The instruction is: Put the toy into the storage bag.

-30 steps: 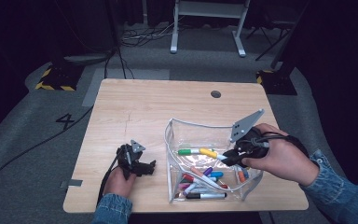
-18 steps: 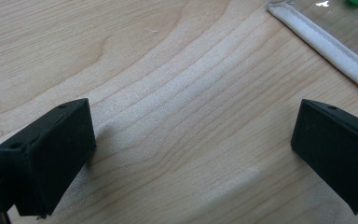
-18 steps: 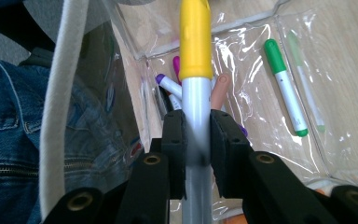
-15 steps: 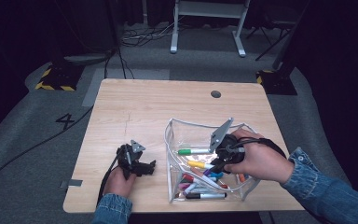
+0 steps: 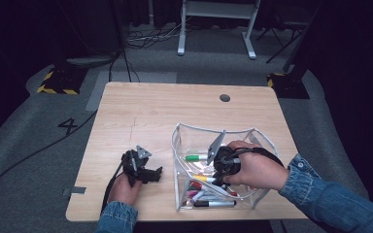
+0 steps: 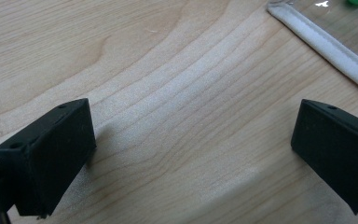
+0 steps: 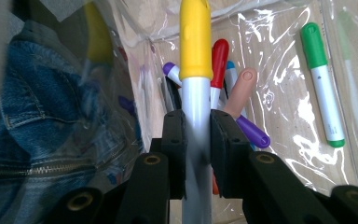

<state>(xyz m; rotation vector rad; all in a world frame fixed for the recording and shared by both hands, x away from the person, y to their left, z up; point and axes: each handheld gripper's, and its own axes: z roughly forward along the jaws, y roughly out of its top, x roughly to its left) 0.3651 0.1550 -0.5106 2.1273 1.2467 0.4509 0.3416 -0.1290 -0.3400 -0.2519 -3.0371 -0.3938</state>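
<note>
Hard to read first: in the high view the right gripper (image 5: pixel 222 167) sits down inside the clear plastic box (image 5: pixel 184 133), and the hand (image 5: pixel 252 170) plus the grey plate cover most of it, so the jaws can't be made out from above. The box walls glare and reflect. In the right gripper view a denim sleeve and jacket show through the plastic at left, blurred and doubled by reflection. The bottom end of the held marker is cut off by the frame edge. A fingertip (image 7: pixel 243 86) pokes up behind the jaws; which hand it belongs to can't be told there.

Right gripper (image 7: pixel 196 135): clenched on a yellow-capped marker (image 7: pixel 196 70), white barrel pinched between both pads, cap end sticking out past the jaw tips, approx. straight along the jaws. Marker is inside the box, above the loose pile: a red marker (image 7: pixel 219 56), purple ones, and a green marker (image 7: pixel 324 84) lying apart to the right on the box floor.

Left gripper (image 5: pixel 138 167): resting on the wooden table (image 5: pixel 150 111), left of the box, not touching it. In the left gripper view its jaws stand wide apart, nothing between them, just bare wood; the box's white edge (image 6: pixel 326 46) is cut off at top right.
</note>
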